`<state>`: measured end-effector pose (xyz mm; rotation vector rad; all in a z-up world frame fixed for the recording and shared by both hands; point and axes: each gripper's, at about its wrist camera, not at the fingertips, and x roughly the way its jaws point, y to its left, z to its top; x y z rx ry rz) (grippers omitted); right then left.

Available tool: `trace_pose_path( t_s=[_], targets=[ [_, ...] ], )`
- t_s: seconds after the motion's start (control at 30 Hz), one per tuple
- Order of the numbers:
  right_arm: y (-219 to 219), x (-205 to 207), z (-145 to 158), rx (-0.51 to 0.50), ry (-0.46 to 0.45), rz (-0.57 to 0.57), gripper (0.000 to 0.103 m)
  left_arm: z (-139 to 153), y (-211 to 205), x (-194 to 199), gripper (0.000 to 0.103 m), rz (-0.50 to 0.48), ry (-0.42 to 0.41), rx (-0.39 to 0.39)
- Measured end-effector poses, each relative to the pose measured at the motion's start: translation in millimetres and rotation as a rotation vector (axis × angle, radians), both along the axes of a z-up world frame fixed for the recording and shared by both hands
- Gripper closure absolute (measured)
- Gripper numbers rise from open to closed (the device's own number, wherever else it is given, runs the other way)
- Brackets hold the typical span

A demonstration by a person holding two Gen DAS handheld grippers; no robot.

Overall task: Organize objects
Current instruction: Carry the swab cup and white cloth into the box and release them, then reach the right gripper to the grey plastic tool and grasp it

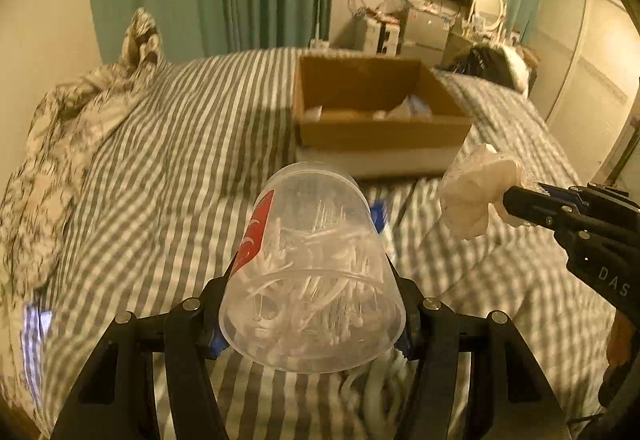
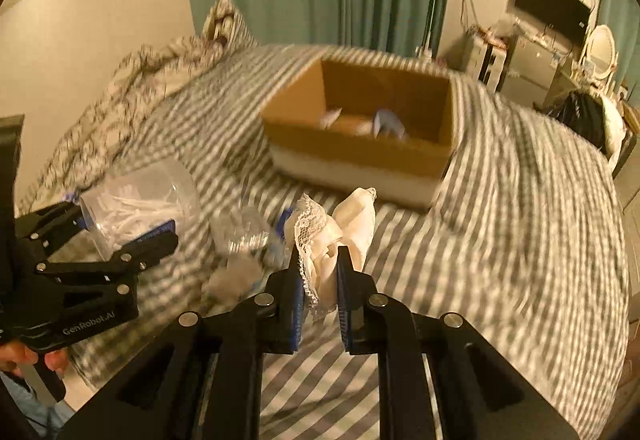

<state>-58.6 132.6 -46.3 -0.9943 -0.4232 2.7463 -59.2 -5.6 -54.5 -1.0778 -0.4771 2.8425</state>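
**Both loads up: carry them to the box**

Your left hand-held gripper (image 1: 316, 304) pinches the clear tub (image 1: 312, 276) across its wide end, pads on opposite walls; the tub, full of what look like cotton swabs, lies tipped with its closed end pointing ahead and hangs above the bed (image 1: 168, 160). I judge the plastic walls slippery and springy, so keep the squeeze steady and do not tip it further, or it may slide out forward.

Ahead of that gripper and a little to its right sits the open box (image 1: 384, 136), a few small items already inside. Bring the tub over the near wall, then down inside before you let go.

Your right hand-held gripper (image 2: 320, 272) is pressed nearly together on a white lace cloth (image 2: 332, 228), which flops loose above the tips. The box is ahead of it, slightly right. Lift enough that the trailing lace clears the near wall.

Near that gripper, to its left, clear plastic clutter (image 2: 244, 232) lies on the bed; pass above it. The two grippers are well apart, so both may go together.
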Motion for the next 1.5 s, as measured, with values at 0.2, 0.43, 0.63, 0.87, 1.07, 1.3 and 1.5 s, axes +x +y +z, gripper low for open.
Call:
trace_pose_path(
  t_s=[0.2,0.43,0.63,0.87,1.07,1.3,1.5],
  targets=[
    [16,-27,53,0.014,0.098,-0.015,0.09,41,-3,-46,0.041,-0.014,0.07,-0.001],
    [42,-79,90,0.014,0.151,-0.035,0.09,71,-6,-116,0.041,-0.012,0.112,-0.015],
    [71,-134,95,-0.012,0.141,-0.067,0.09,65,-5,-181,0.041,-0.026,0.095,-0.01],
    [105,-178,73,-0.064,0.109,-0.113,0.089,35,7,-236,0.041,-0.071,0.055,-0.012],
    [113,-173,73,-0.081,0.119,-0.134,0.054,26,6,-237,0.018,-0.071,0.033,0.003],
    [82,-128,99,-0.026,0.16,-0.124,0.041,56,-19,-190,0.017,-0.015,0.079,-0.016],
    [40,-74,126,0.024,0.202,-0.107,0.034,81,-38,-134,0.005,0.042,0.107,-0.051]
  ],
)
